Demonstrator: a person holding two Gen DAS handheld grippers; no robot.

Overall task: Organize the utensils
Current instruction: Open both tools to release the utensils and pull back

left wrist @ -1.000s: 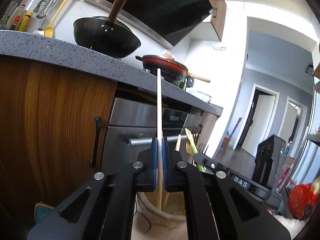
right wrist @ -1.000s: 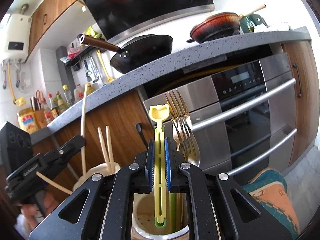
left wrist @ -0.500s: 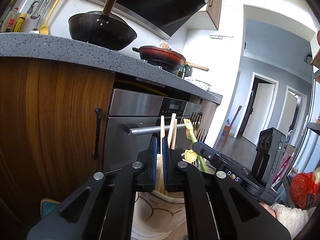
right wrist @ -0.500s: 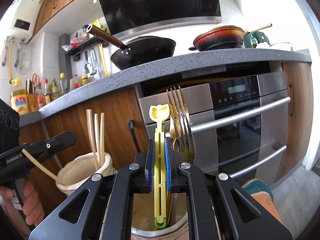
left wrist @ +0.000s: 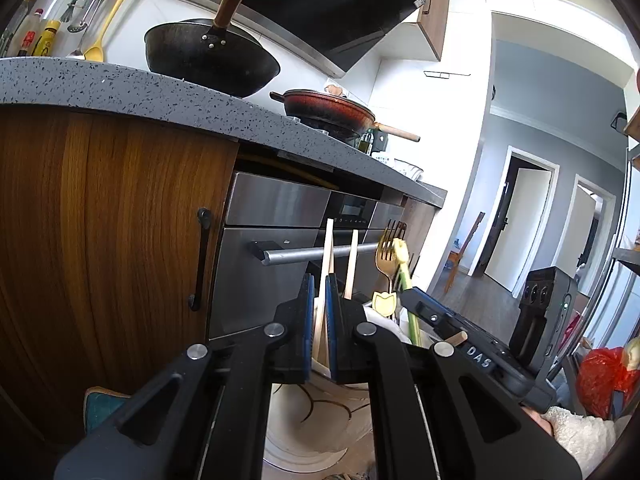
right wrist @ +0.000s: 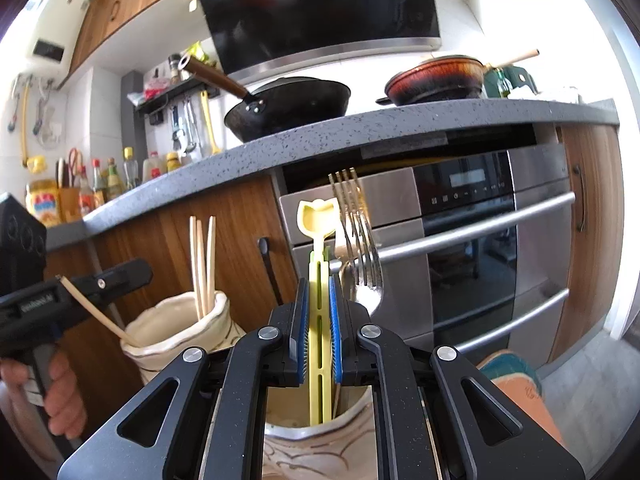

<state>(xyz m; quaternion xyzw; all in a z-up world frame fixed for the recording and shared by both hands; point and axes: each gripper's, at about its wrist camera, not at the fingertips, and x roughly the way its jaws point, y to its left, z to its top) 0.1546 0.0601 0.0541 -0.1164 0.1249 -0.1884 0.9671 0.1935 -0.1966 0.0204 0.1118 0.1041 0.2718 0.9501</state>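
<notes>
Wooden chopstick (left wrist: 325, 276) stands upright between the pads of my left gripper (left wrist: 319, 320), clamped, its lower end inside the cream ceramic holder (left wrist: 316, 416) directly beneath. My right gripper (right wrist: 319, 334) is clamped on the yellow-green utensil (right wrist: 319, 280), long axis vertical, foot in the second jar (right wrist: 320, 444) (forks (right wrist: 356, 236) alongside). Both releases look straight down.

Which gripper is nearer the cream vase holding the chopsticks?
Left. The left gripper sits right above the vase, closed on a chopstick that stands in it. The right gripper is over the neighbouring pot, gripping the yellow clip.
</notes>
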